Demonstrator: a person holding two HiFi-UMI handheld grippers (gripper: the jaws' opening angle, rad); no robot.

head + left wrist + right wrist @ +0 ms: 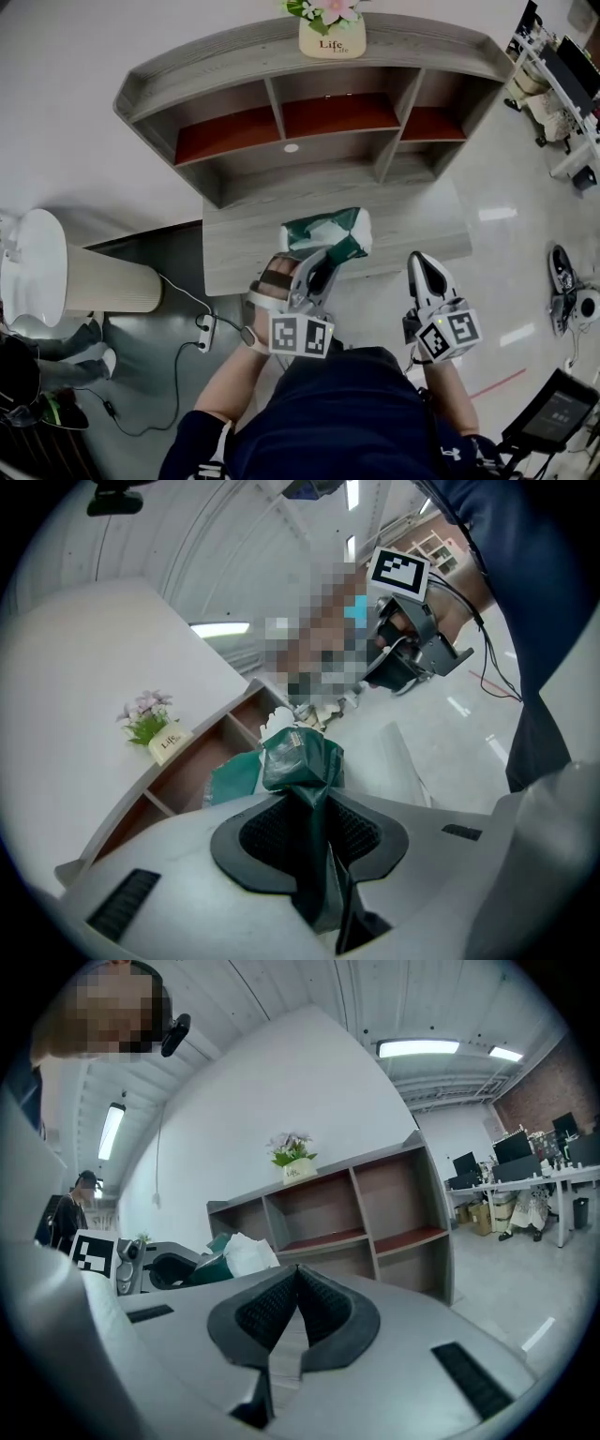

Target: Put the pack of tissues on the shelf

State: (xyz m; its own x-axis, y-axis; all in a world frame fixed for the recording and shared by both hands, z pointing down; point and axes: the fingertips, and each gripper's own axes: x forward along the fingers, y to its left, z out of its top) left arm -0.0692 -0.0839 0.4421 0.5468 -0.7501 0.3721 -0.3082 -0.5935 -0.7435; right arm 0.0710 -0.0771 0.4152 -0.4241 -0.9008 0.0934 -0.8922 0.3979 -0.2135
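Observation:
The pack of tissues (330,233), green plastic with a white end, hangs over the low front ledge (427,225) of the grey wooden shelf (216,56). My left gripper (322,265) is shut on the pack's pinched green wrapper (302,761), with the shelf's red-floored compartments (202,766) beyond it. My right gripper (427,269) is shut with nothing in it, off to the right of the pack by the ledge's front edge. In the right gripper view its pads (323,1305) meet, pointing at the shelf (375,1204); the pack (234,1255) shows at left.
A flower pot (332,28) stands on the shelf's top. A beige cylinder with a white round end (66,277) lies at the left, with a power strip and cables (204,333) on the floor. Desks with monitors (562,75) stand at the right.

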